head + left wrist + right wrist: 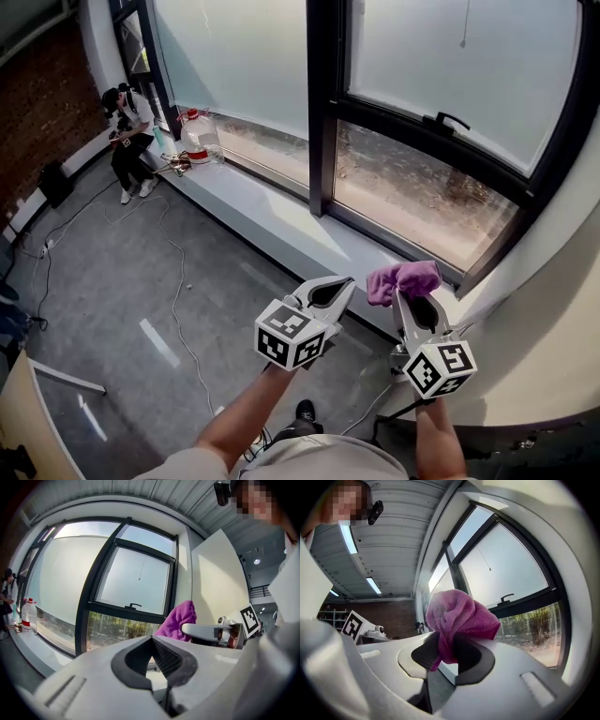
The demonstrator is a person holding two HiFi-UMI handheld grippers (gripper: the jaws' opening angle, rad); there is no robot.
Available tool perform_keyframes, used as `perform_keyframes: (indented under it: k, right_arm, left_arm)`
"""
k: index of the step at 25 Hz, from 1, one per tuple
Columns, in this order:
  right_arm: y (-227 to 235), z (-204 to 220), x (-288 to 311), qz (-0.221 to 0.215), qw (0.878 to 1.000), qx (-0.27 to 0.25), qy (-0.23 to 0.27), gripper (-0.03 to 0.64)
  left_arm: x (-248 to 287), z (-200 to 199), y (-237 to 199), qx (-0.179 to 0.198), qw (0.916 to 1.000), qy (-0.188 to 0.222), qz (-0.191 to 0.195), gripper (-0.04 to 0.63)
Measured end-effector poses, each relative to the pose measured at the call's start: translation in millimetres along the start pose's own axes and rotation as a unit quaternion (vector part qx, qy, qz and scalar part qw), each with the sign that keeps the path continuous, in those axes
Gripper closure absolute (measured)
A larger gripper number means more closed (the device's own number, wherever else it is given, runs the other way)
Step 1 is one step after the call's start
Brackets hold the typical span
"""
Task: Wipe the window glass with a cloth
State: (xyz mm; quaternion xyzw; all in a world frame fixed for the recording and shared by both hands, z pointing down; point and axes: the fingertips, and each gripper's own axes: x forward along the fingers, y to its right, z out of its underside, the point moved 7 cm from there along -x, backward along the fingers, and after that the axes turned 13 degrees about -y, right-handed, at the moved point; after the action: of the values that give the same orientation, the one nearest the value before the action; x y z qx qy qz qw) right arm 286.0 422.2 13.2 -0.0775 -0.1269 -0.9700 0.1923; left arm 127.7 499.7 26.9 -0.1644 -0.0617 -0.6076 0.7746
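Note:
A bunched purple cloth sticks out of my right gripper, which is shut on it; the cloth fills the middle of the right gripper view. It hangs just in front of the lower pane of window glass and above the sill. My left gripper is beside it on the left, shut and empty, with its jaws pressed together in the left gripper view. The cloth shows there too, to the right. A black-framed upper pane carries a handle.
A black window post splits the glazing. A person crouches by the far-left end of the sill next to a large water bottle. Cables trail over the grey floor. A cream wall closes the right side.

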Motion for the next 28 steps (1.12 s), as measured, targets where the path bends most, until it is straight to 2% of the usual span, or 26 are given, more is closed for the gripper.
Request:
perform_keyframes:
  k: [6, 12, 19, 24, 28]
  right_arm:
    - [6.3, -6.9, 57.1, 0.023, 1.0, 0.008, -0.003, 0.502]
    - [31.0, -15.7, 95.9, 0.035, 0.999, 0.013, -0.002, 0.502]
    - [84.2, -29.4, 151.0, 0.03, 0.999, 0.018, 0.015, 0.502]
    - [136.3, -53.4, 177.9, 0.024, 0.999, 0.03, 0.037, 0.502]
    - [176.1, -67.4, 196.0, 0.025, 0.998, 0.043, 0.05, 0.502]
  left_arm:
    - [15.0, -8.6, -62.7, 0.001, 0.9999, -0.008, 0.011, 0.595]
    - [43.8, -22.5, -99.3, 0.005, 0.9998, -0.008, 0.019, 0.595]
    - [103.6, -39.5, -139.5, 0.017, 0.9995, -0.025, 0.011, 0.595]
    - [155.9, -57.0, -154.6, 0.023, 0.9987, -0.044, 0.003, 0.595]
    - [197.8, -78.5, -159.7, 0.043, 0.9976, -0.054, 0.011, 0.595]
